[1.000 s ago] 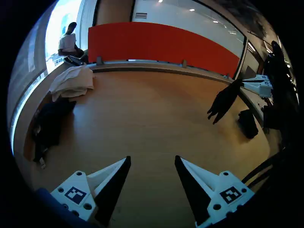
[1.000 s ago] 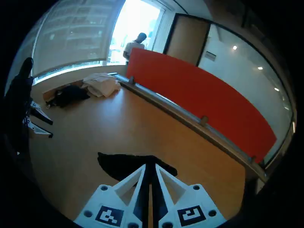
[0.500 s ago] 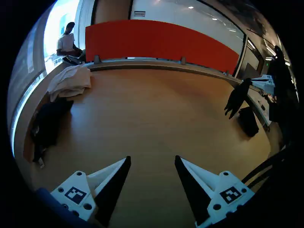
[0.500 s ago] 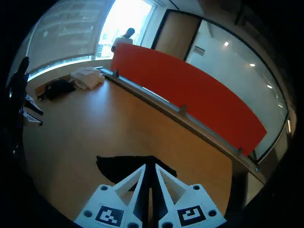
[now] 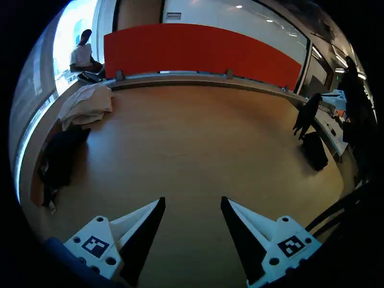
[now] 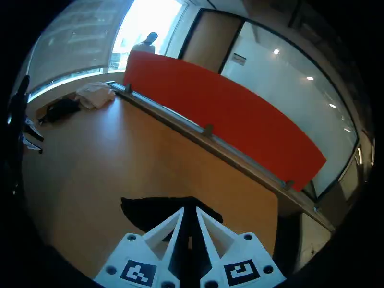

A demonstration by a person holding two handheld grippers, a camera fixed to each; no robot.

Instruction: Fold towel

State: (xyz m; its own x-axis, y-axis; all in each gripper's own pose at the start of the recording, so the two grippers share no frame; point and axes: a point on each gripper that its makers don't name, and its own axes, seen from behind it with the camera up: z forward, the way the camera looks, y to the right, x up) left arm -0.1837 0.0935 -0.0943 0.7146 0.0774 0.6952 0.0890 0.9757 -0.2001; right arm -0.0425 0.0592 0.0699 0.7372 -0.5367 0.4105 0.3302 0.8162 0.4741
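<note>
**Black towel clamped in the right gripper; left gripper wide open and empty**

In the right gripper view the right gripper [image 6: 190, 211] sits at the bottom centre; its 2 fingers are pressed together with barely a slit between them. The black towel [image 6: 144, 211] spreads out to both sides from the fingertips, pinched between them; the wooden table [image 6: 120, 158] lies behind it.

In the left gripper view the same towel hangs as a limp dark strip at the right of the frame, off the table top; just below it a dark folded item [image 5: 314, 151] lies on the wood.

The left gripper [image 5: 192, 199] is at the bottom of that view; its 2 fingers are spread far apart, with bare wood showing in the gap and no hold on anything.

A red divider [image 5: 201, 48] runs along the far edge of the table, across the top of the frame; a cream cloth pile [image 5: 85, 103] lies at the upper left near the divider's end; a dark bundle [image 5: 60, 158] lies just below it along the left edge. A person [image 5: 82, 52] sits beyond the table's corner at the upper left, beside a bright window.

In the right gripper view the divider slants from the upper left down to the right; the cream pile and the dark bundle are small at the upper left.
</note>
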